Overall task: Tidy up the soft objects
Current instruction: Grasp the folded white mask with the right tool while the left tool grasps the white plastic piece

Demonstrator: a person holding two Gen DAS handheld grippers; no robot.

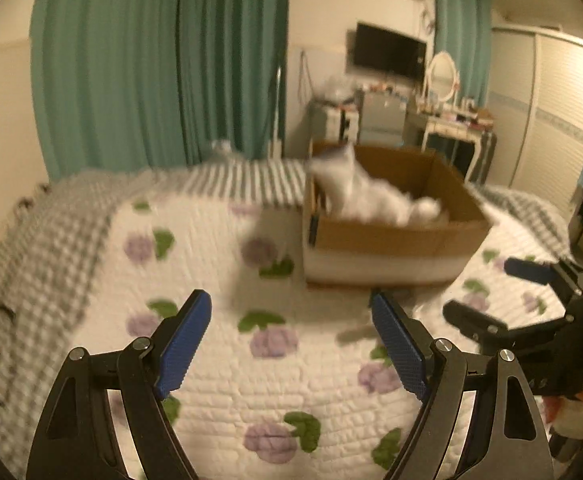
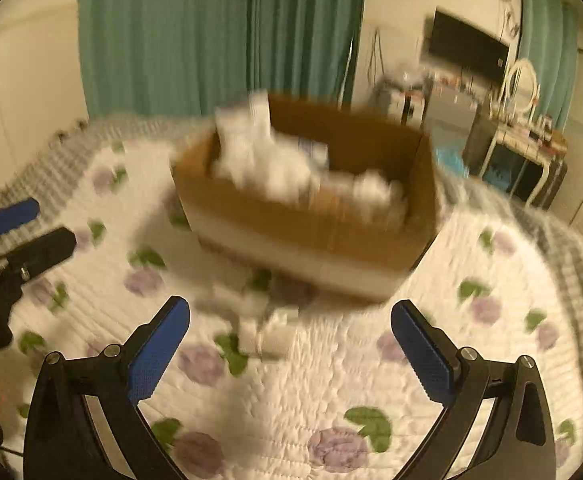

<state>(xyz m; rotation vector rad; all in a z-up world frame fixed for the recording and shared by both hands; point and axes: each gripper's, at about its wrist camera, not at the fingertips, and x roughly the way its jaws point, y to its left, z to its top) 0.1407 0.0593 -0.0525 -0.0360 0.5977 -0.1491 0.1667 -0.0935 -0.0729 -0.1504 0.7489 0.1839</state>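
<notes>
White plush (image 1: pixel 371 196) lies in cardboard box (image 1: pixel 395 236); both tools (image 1: pixel 291 344) (image 2: pixel 291 352) wide, holding nothing

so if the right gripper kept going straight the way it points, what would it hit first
Probably the small white object lying on the quilt just ahead of the open right gripper, with the cardboard box behind it. Blur makes depth uncertain.

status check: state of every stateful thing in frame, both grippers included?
left gripper: open, empty
right gripper: open, empty
cardboard box: open-topped, sitting on the bed
white soft toy: inside the box, one end up at the rim; blurred
small white item: loose on the quilt, in front of the box; too blurred to identify
curtains: drawn
TV: off
</notes>
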